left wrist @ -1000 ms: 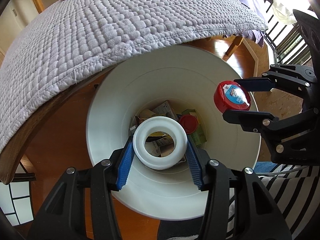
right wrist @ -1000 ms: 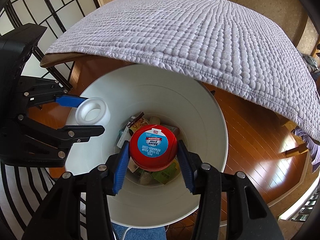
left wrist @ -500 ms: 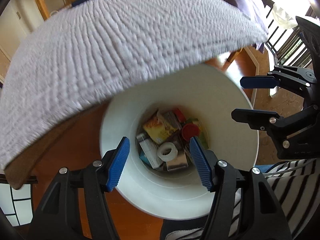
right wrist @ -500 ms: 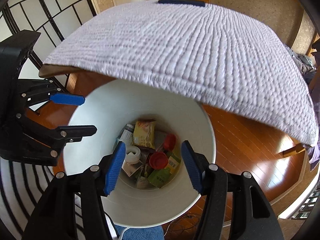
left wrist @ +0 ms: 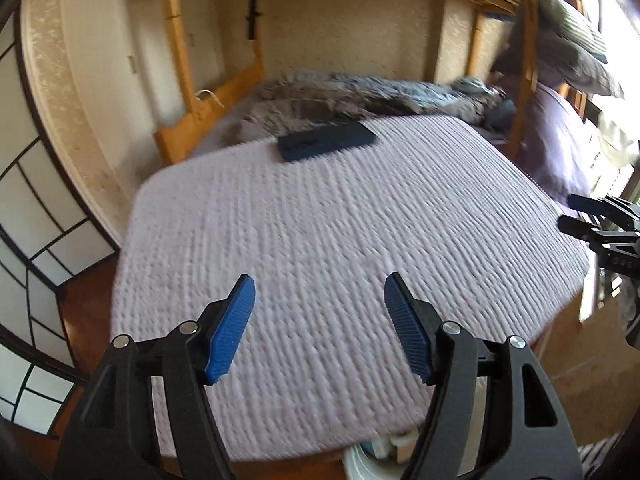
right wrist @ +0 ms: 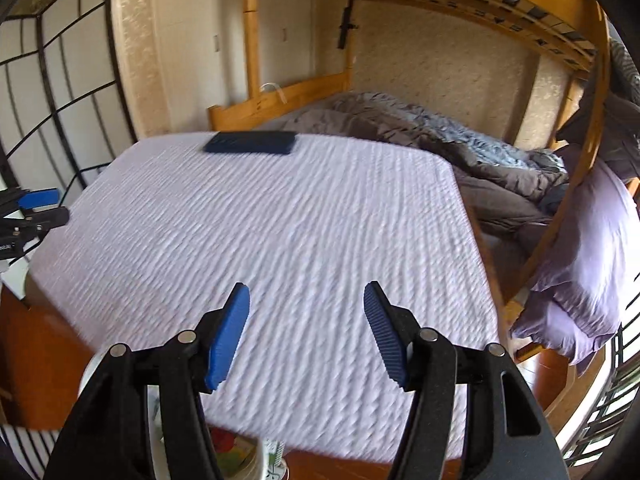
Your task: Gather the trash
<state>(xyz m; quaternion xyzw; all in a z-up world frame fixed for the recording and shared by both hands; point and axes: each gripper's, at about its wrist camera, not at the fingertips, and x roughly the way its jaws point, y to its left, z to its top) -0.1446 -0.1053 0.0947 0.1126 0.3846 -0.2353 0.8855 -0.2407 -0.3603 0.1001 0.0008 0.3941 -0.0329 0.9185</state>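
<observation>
Both grippers lifted from white bin (left wrist: 362,462) to quilted lilac cloth (left wrist: 340,240); left gripper (left wrist: 320,320) opening, right gripper (right wrist: 306,326) parted, both empty; flat dark-blue slab (left wrist: 326,142) at far edge.

1. Left wrist cam rides the left gripper (left wrist: 319,294), looking forward and down over the quilted table (left wrist: 320,240) from close above its near edge.
2. Right wrist cam does the same from the right gripper (right wrist: 306,304), a bit further right.
3. Both see the quilt, the dark pad (left wrist: 326,143) at its far side, the bunk bed (right wrist: 400,140) behind, and a sliver of bin (left wrist: 360,462) below.
4. Each cam catches the other gripper at its frame edge.
</observation>
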